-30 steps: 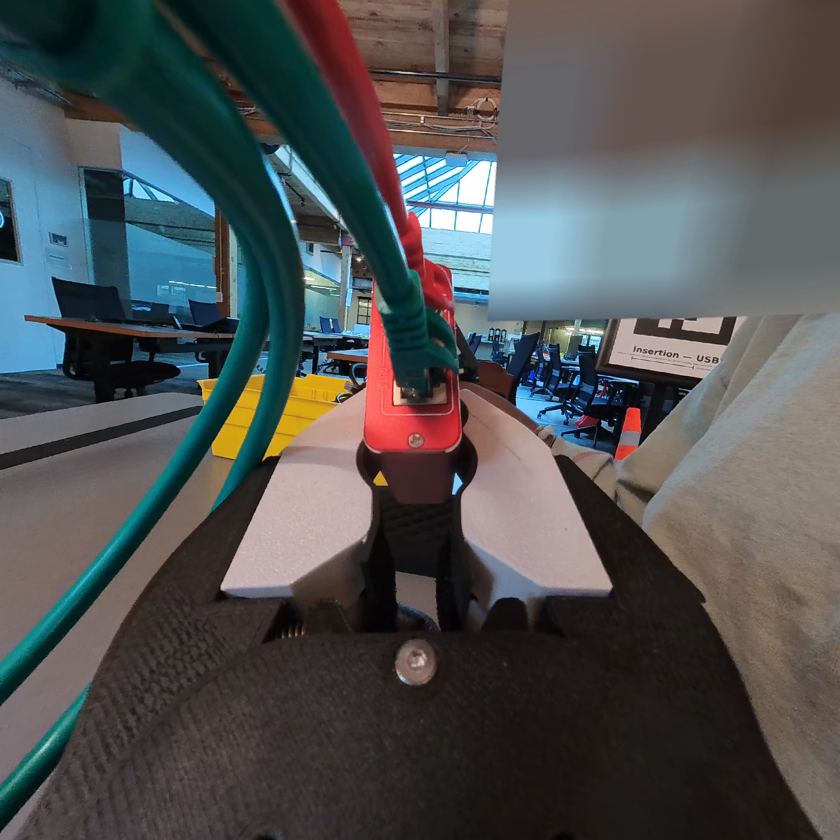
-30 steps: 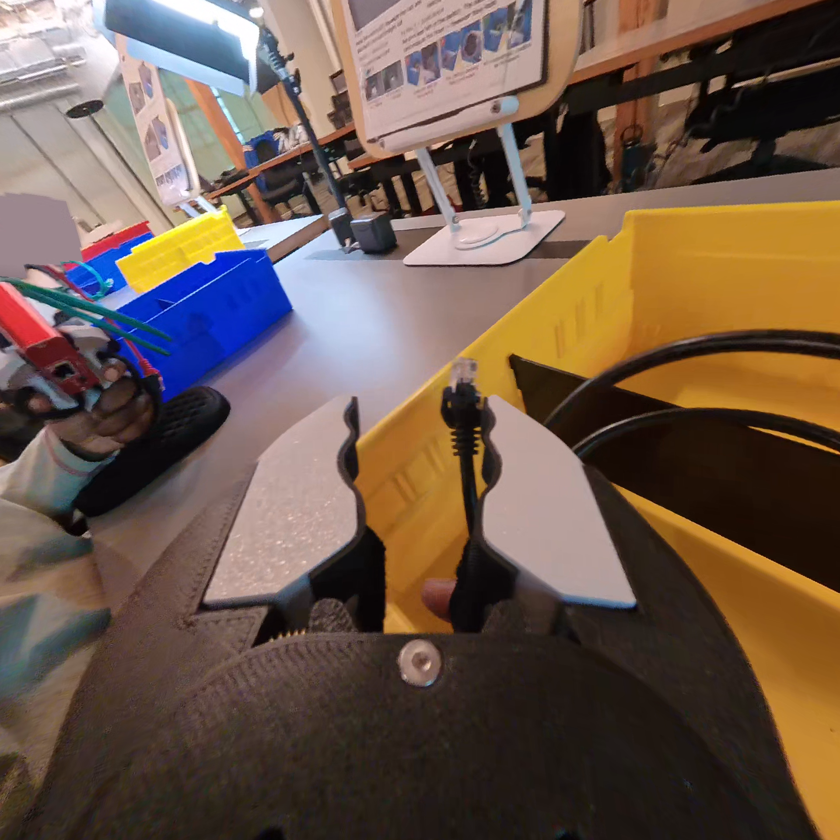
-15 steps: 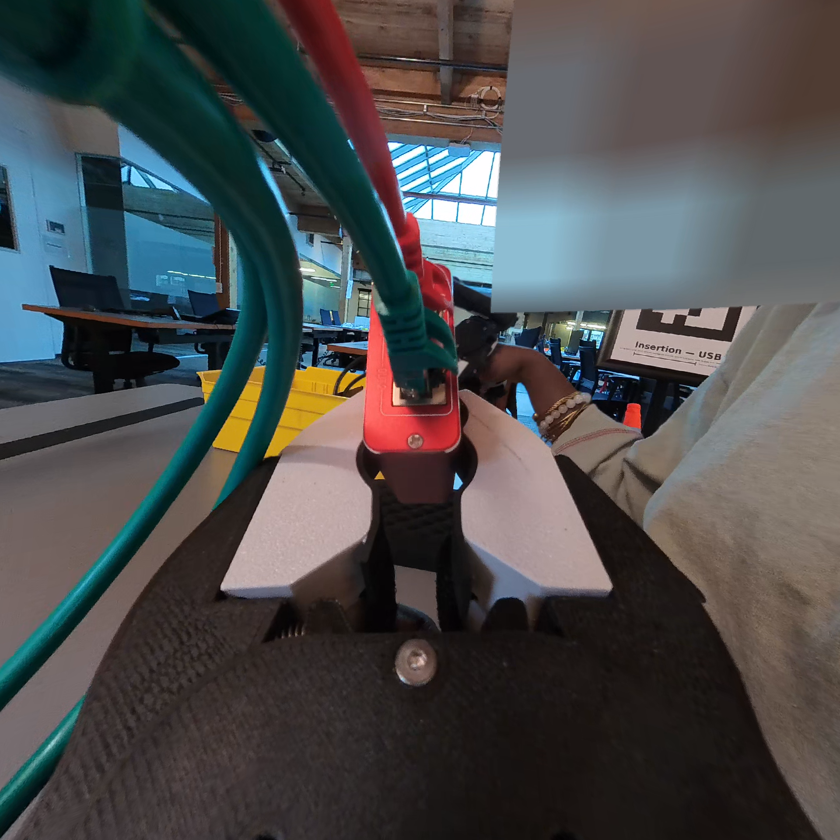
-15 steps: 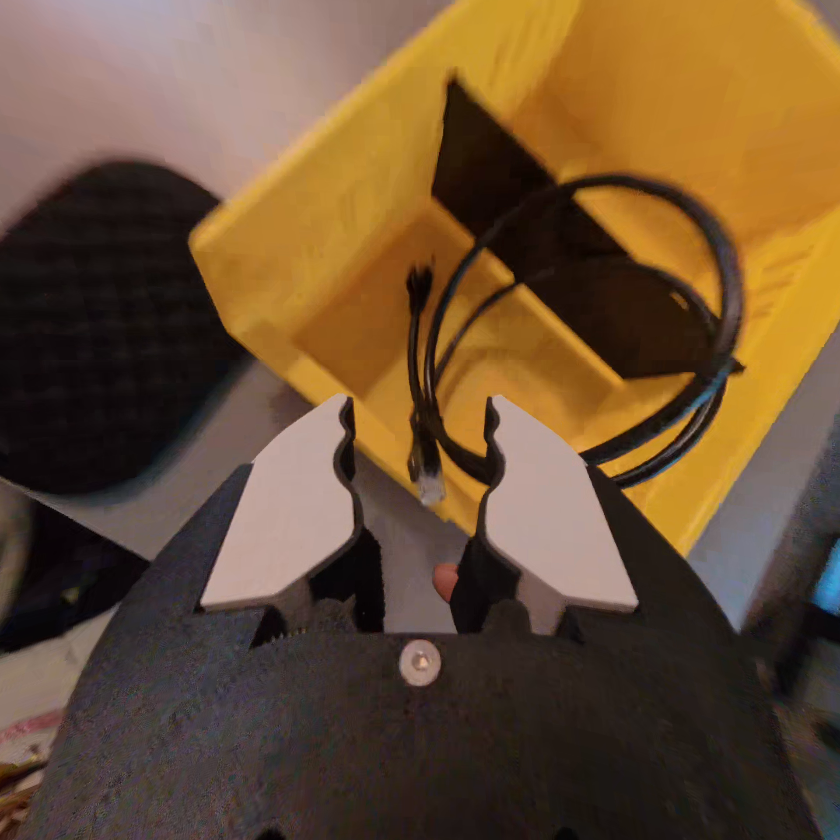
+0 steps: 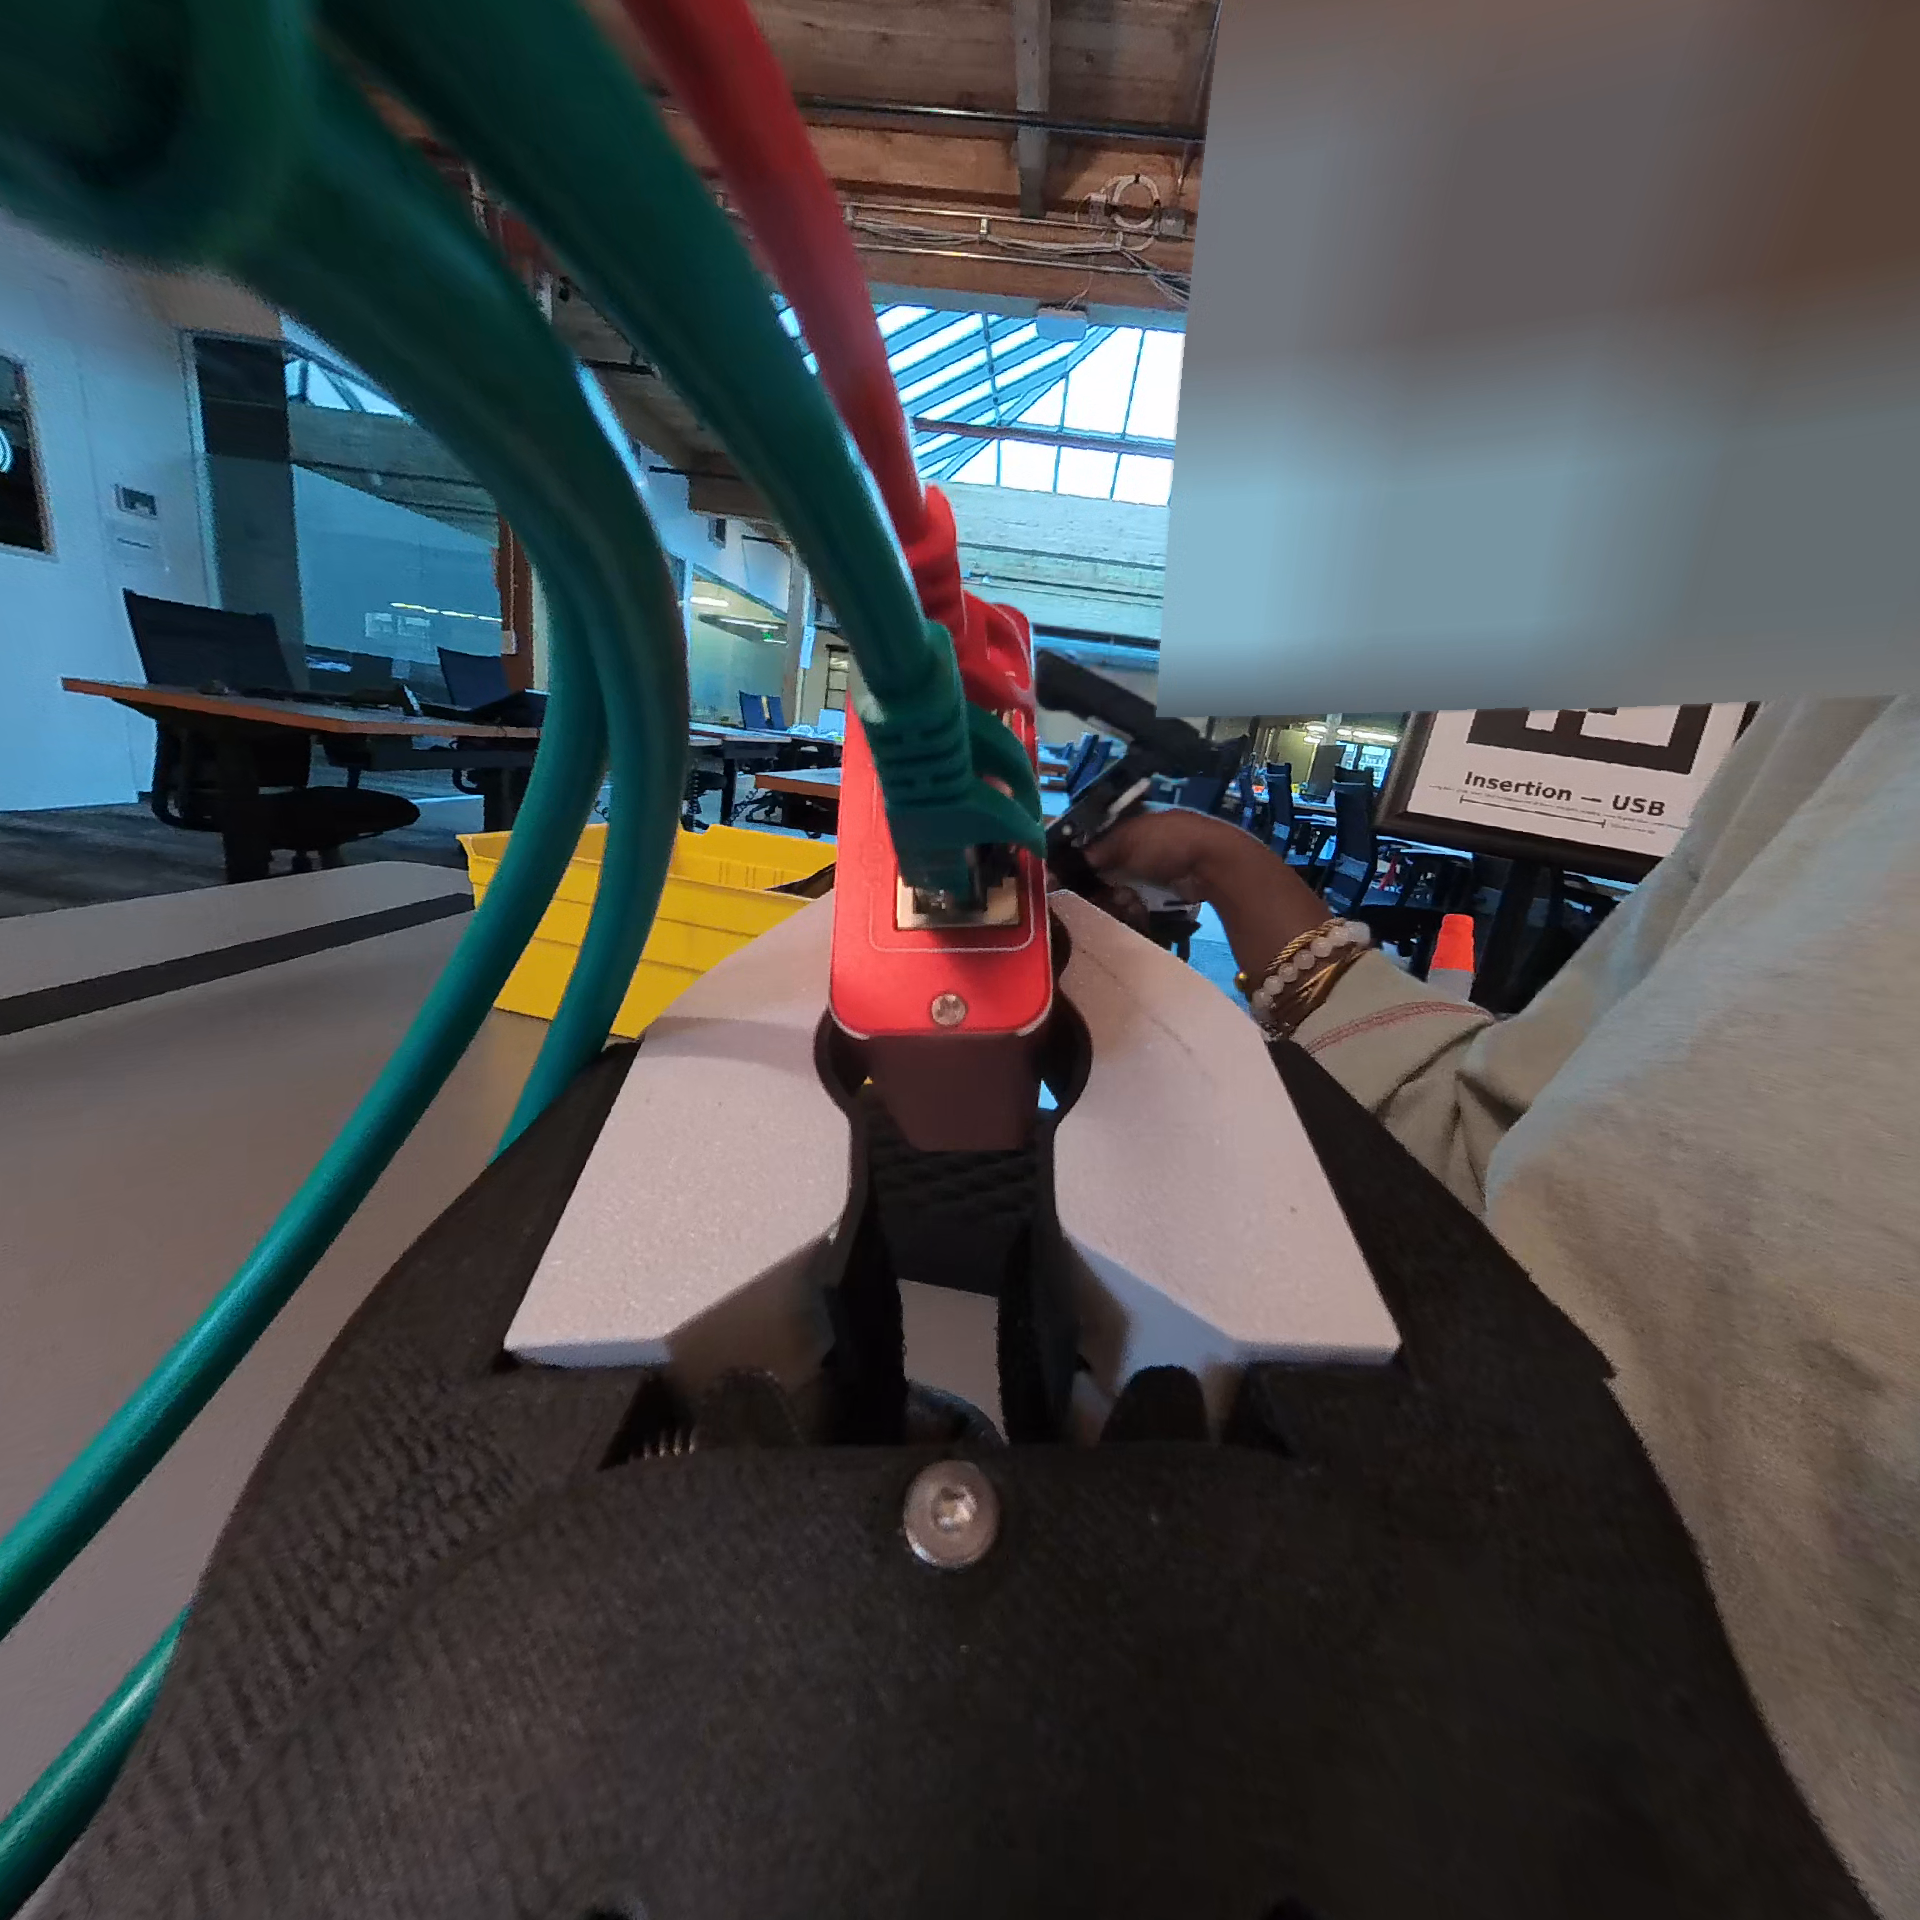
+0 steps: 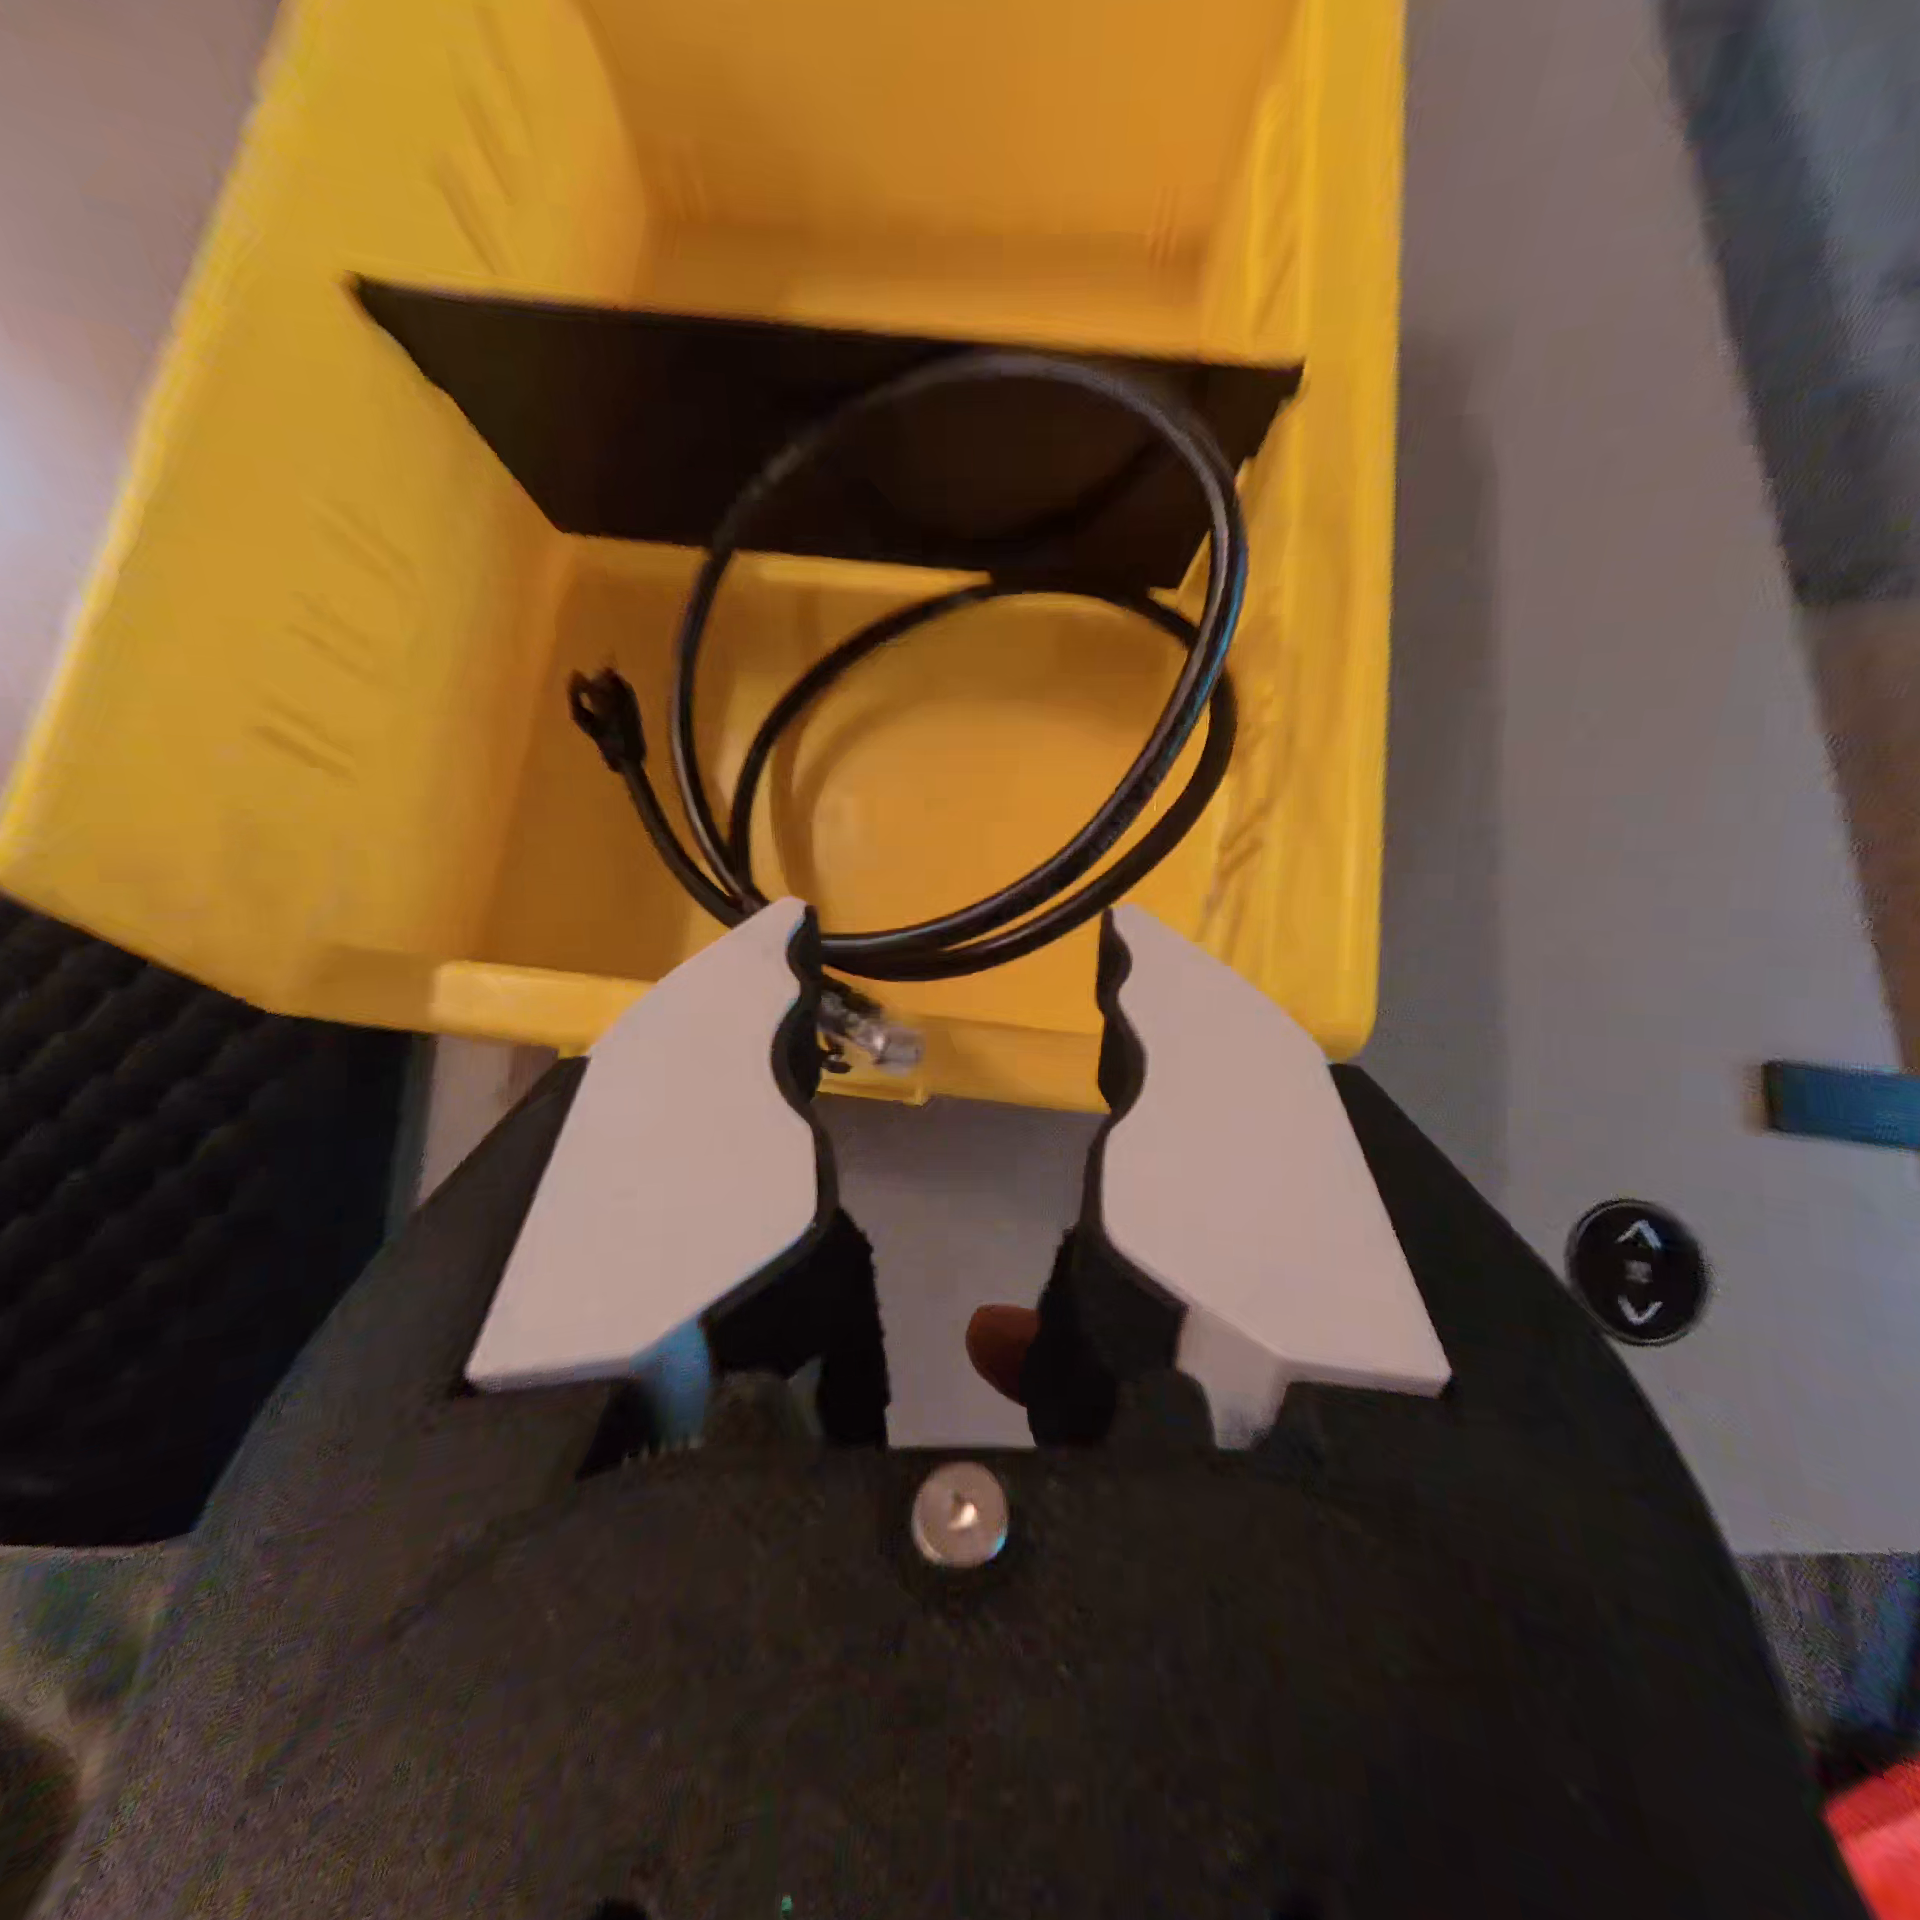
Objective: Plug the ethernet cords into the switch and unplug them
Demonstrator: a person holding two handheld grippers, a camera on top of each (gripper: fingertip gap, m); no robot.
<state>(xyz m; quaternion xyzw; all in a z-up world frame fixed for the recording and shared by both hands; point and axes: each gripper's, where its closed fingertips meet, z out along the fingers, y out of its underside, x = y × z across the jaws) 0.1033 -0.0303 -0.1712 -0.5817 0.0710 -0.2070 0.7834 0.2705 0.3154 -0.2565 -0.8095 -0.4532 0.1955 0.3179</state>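
Observation:
My left gripper (image 5: 935, 935) is shut on the lower end of a red switch (image 5: 940, 966) and holds it upright above the grey table. A green cord (image 5: 925, 769) is plugged into its nearest port. More green cords and a red cord (image 5: 831, 312) rise from ports behind. My right gripper (image 6: 954, 935) is open and points down over the near edge of a yellow bin (image 6: 260, 623). A black ethernet cord (image 6: 1039, 727) lies coiled in the bin. One clear plug (image 6: 873, 1039) rests against my left finger; nothing is clamped. The right gripper also shows in the left wrist view (image 5: 1101, 790).
A black divider (image 6: 727, 436) crosses the bin. A black foam pad (image 6: 156, 1195) lies left of the bin, and a round up-down button (image 6: 1636, 1273) sits in the table to the right. The person's sleeve (image 5: 1662, 1143) fills the right side of the left wrist view. Across from one pair of fingers to the other is roughly 40 centimeters. From my right tips it is roughly 15 centimeters to the round up-down button (image 6: 1636, 1273); from my left, 55 centimeters.
My right gripper has tipped from looking across the table to looking down into the bin. The black plug has shifted from the right finger to the left. The left gripper holds the switch still.

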